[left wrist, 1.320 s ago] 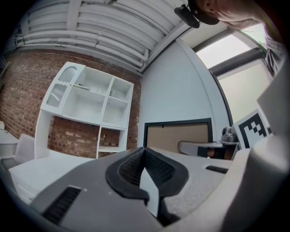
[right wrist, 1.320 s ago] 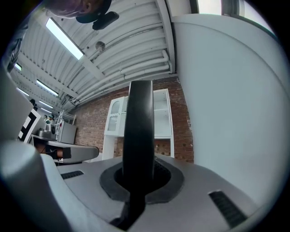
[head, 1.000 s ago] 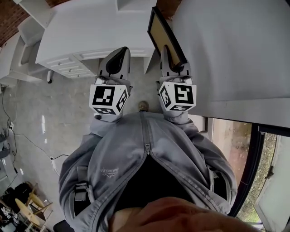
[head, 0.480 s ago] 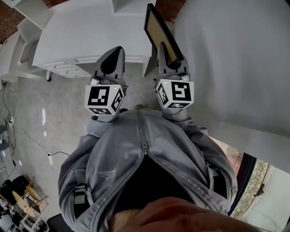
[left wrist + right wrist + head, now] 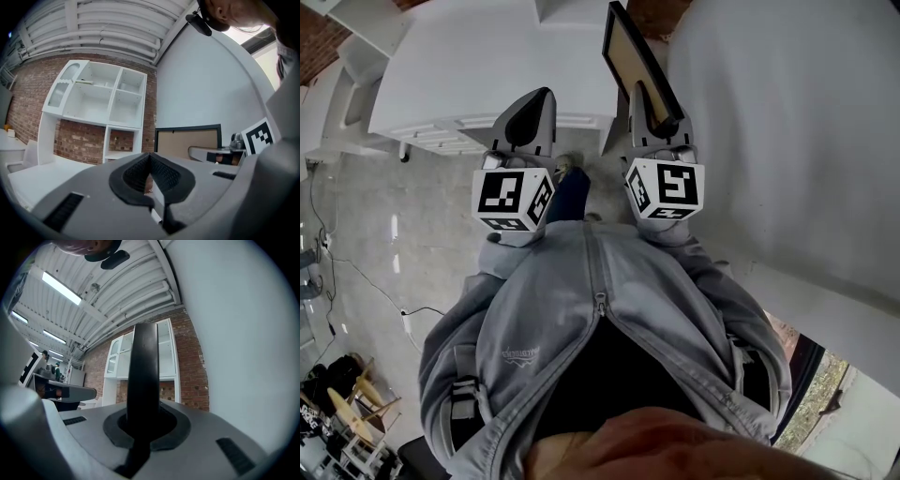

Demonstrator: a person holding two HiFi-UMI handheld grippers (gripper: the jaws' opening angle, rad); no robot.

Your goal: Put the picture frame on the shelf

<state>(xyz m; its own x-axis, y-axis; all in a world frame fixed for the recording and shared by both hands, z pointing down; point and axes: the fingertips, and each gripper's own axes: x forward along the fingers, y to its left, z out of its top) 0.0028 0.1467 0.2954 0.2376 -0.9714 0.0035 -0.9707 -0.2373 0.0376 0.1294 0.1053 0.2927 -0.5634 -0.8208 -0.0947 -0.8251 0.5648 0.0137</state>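
Person stepped closer in. Picture frame [image 5: 635, 62] stayed upright, bottom edge pinched in right gripper [image 5: 650, 114]. Left gripper [image 5: 533, 111] pressed together, empty. Shelf [image 5: 101, 99] still ahead, so placement was pending.

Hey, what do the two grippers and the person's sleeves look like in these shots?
The left gripper and right gripper are smooth grey tapered shells with black textured pads. Each carries a white cube printed with black square markers. The person wears a grey zip-up jacket with long sleeves.
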